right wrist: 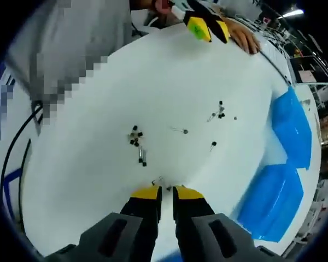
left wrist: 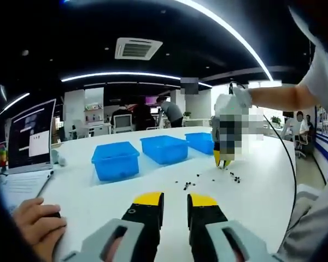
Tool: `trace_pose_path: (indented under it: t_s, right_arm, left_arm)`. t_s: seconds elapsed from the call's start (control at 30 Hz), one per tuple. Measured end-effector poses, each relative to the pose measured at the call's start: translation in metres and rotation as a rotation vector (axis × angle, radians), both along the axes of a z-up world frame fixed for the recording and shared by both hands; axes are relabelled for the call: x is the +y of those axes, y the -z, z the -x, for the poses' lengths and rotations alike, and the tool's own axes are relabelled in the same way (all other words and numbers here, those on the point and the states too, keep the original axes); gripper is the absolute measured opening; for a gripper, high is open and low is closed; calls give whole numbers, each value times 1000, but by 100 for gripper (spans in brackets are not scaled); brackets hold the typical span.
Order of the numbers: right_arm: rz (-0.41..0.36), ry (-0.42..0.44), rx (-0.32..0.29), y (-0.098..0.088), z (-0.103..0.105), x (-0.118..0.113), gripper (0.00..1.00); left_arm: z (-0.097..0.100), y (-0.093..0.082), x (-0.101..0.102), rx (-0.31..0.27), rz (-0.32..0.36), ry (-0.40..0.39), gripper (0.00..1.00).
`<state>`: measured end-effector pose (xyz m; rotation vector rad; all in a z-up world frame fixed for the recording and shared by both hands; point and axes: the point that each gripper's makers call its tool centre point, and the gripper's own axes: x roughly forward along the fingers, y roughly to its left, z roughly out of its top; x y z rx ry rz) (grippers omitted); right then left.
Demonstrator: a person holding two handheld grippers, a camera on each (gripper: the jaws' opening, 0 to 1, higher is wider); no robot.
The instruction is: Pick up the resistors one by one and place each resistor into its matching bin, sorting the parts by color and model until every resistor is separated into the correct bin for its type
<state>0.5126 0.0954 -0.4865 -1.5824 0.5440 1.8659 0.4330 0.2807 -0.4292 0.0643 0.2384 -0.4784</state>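
White surface (left wrist: pixel 98 202) with three blue bins in a row, seen from the left gripper view: near bin (left wrist: pixel 115 160), middle bin (left wrist: pixel 164 149), far bin (left wrist: pixel 199 142). Their interiors are too shallowly seen to tell what, if anything, lies inside. In the right gripper view two of the bins (right wrist: pixel 276 204) (right wrist: pixel 292 128) lie along the right edge, open sides showing plain blue.

Resistors (left wrist: pixel 188 184) are scattered loose on the surface in front of the bins, small dark bodies with thin leads. In the right gripper view they form a cluster (right wrist: pixel 138 143) to the left, a second group (right wrist: pixel 218 112) farther off, and single pieces (right wrist: pixel 213 144) between.

Left gripper (left wrist: pixel 175 204): yellow-tipped fingers held slightly apart, released, nothing between them, above bare surface. Right gripper (right wrist: pixel 167 192): fingers nearly together with a narrow gap; a thin piece lies just at the tips, and whether it is grasped cannot be told. In the left gripper view the right gripper (left wrist: pixel 223 161) points down at the scattered parts.

A hand (left wrist: pixel 35 224) rests on the surface beside a laptop (left wrist: pixel 30 139).
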Motion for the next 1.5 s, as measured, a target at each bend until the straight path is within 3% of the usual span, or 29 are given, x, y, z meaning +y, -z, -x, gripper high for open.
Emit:
trace_pose_path:
  t_s: [0.3,0.57,0.8,0.9,1.0,1.07,1.17,1.37,1.43,1.5]
  right_arm:
    - [-53,21,-24,-12,-2,3,4]
    - [-119,27,-111,-25,-9,-1,4]
    - [-198,84,-132,-36,-9,0,4]
    - [-288,156,-101,-42,-8,5,4]
    - [-425,267,-47,-50,-10,9,4]
    - [-511,350,10,-53,-9,10,4]
    - [-578,468,93,-51,-8,5,4]
    - [-852,737,283,-62,-8,4,4]
    - [-937,800,317,-67,-11,2,4]
    - [-989,848,305,-72,-15,0,4]
  left_arm:
    - [-1,3,-2,8,-3,9,20]
    - [-1,1,-11,-1,-5,29,20]
    - [2,2,-12,3,-9,29,20]
    - [4,1,-13,3,-10,29,20]
    - [4,0,-14,1,-10,28,20]
    - [4,0,-15,2,-7,26,20]
    - [4,0,-19,4,-8,35,20]
    - [4,2,-24,10,-8,49,20]
    - [4,2,-27,13,-10,56,20]
    - [4,3,-29,16,-11,60,20]
